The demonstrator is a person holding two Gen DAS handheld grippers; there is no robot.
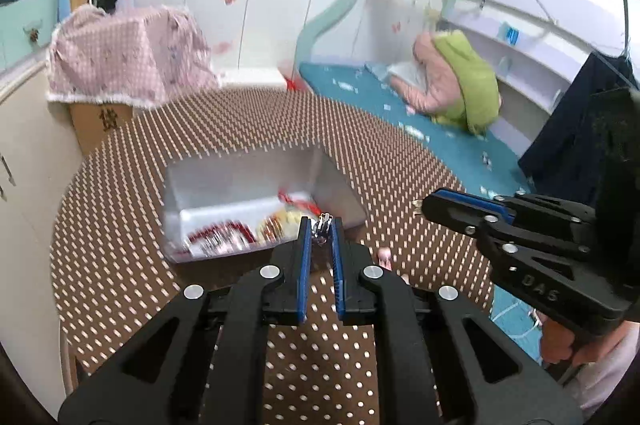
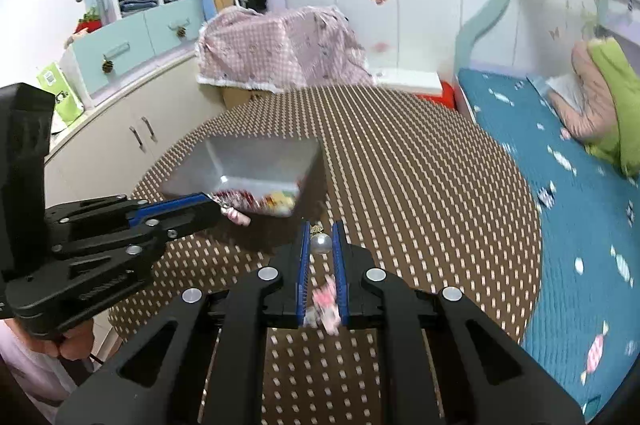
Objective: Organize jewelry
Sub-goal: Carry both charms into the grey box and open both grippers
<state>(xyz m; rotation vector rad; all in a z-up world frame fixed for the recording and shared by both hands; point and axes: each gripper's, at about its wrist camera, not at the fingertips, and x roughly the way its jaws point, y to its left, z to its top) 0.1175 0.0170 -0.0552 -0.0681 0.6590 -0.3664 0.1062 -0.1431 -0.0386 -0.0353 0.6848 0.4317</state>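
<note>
Left gripper (image 1: 321, 225): jaws nearly closed on a small silver metal charm (image 1: 323, 224), held above the near edge of the clear plastic storage box (image 1: 224, 181). Right gripper (image 2: 321, 230): jaws nearly closed on a pearl-bead earring with pink dangle (image 2: 322, 244), over the brown dotted surface (image 2: 420, 185). Box already holds several blurred red and yellow pieces; judged partway, both held items still to deposit. Legible writing: "DAS" embossed on the right gripper body; a carton character is unreadable.
</note>
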